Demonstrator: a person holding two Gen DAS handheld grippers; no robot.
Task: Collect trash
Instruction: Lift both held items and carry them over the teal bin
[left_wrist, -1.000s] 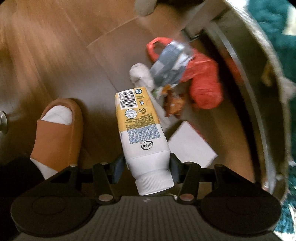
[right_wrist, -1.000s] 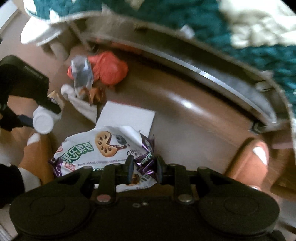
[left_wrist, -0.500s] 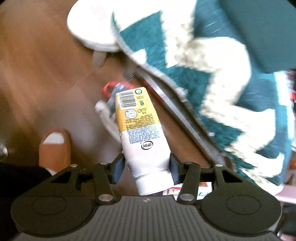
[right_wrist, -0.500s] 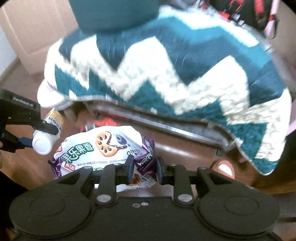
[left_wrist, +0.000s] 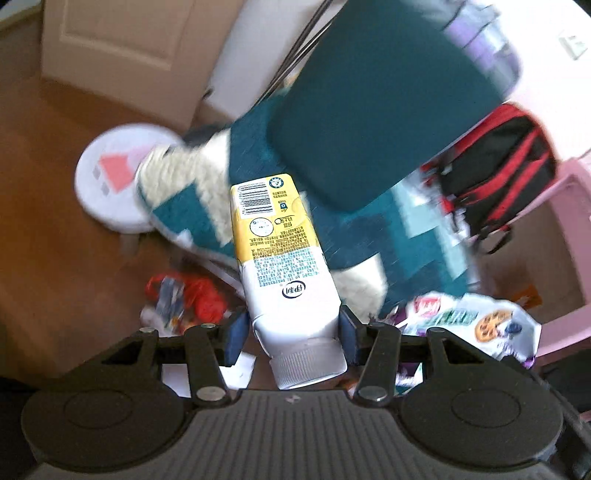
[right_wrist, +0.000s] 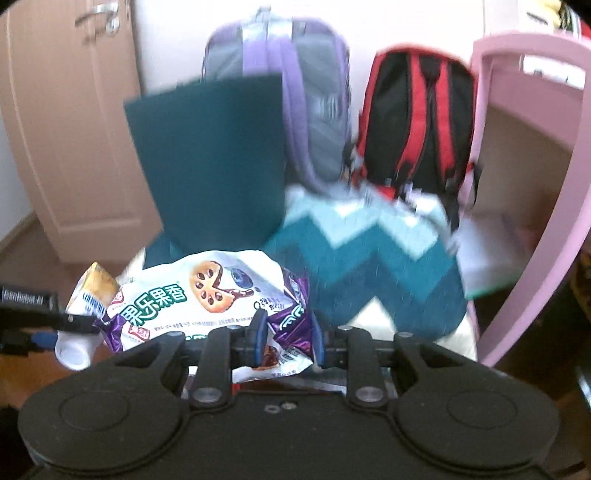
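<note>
— What have you got?

— My left gripper (left_wrist: 291, 334) is clenched on a milk bottle (left_wrist: 282, 266), pads on its white shoulder just above the cap; its long axis runs straight away from me, cap near, yellow base far. My right gripper (right_wrist: 286, 338) pinches a snack bag (right_wrist: 207, 295) by its lower purple edge, so most of the bag fans out to the left and away from me.

— What's still down there?

— Near the left gripper, low on the wooden floor (left_wrist: 48, 258), a red heap of litter (left_wrist: 184, 299) with a bit of white paper (blurred, so I won't name the pieces). It lies to the left of the chair draped in a teal zigzag blanket (right_wrist: 369, 266).

— And a bin?

— None in either view. Two backpacks (right_wrist: 417, 122) stand against the far wall, a pink shelf (right_wrist: 532, 147) on the right; I can't see anything inside them.
</note>
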